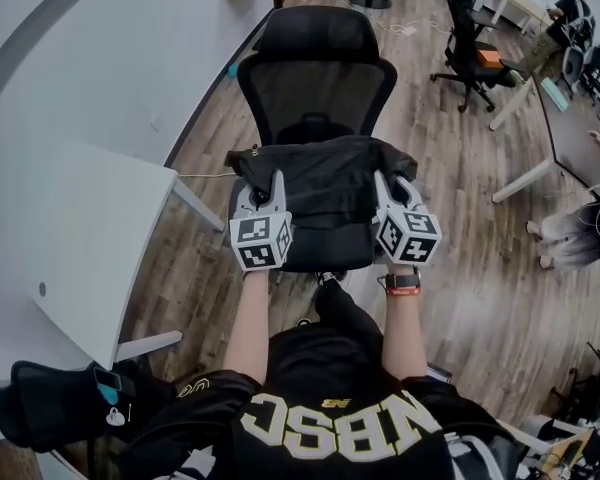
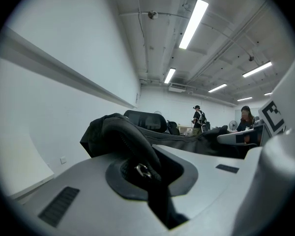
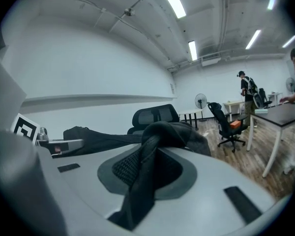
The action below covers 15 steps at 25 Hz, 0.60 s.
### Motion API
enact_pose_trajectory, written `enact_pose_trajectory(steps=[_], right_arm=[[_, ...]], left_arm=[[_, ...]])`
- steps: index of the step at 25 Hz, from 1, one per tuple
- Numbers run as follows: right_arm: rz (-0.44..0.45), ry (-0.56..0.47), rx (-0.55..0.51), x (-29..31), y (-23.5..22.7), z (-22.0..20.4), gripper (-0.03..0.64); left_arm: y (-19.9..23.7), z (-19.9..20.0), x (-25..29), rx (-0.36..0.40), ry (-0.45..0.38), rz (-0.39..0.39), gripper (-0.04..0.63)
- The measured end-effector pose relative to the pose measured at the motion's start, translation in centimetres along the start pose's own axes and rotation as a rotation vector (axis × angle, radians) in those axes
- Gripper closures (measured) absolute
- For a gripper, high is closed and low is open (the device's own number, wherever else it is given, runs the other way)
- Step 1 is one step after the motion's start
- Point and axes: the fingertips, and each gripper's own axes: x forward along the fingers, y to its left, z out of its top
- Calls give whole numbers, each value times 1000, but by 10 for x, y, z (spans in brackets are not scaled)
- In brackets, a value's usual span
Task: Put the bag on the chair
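Note:
A black fabric bag (image 1: 325,183) hangs stretched between my two grippers, just over the seat of a black mesh office chair (image 1: 317,73). My left gripper (image 1: 276,180) is shut on the bag's left strap (image 2: 130,141), where a small metal ring shows between the jaws. My right gripper (image 1: 381,182) is shut on the bag's right strap (image 3: 140,173). In the right gripper view the bag (image 3: 179,132) bunches beyond the jaws, with the chair's backrest (image 3: 155,117) behind it. The chair seat (image 1: 325,250) shows below the bag's front edge.
A white desk (image 1: 70,238) stands at the left, close to the chair. Another black office chair (image 1: 467,43) and a white table (image 1: 575,133) are at the far right. People stand at the right edge (image 1: 580,230) and far back (image 1: 572,8). The floor is wood.

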Motion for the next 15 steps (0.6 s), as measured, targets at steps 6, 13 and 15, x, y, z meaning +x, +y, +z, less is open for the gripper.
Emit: enact_pose_trajectory(steps=[6, 13, 15], right_arm=[[0, 44, 19, 48, -17, 2, 545], [11, 136, 36, 100, -36, -27, 543], [14, 166, 45, 114, -40, -37, 541]], left_arm=[[15, -13, 47, -4, 52, 16, 565], [32, -46, 91, -20, 130, 44, 565], [38, -56, 103, -25, 153, 52, 565]])
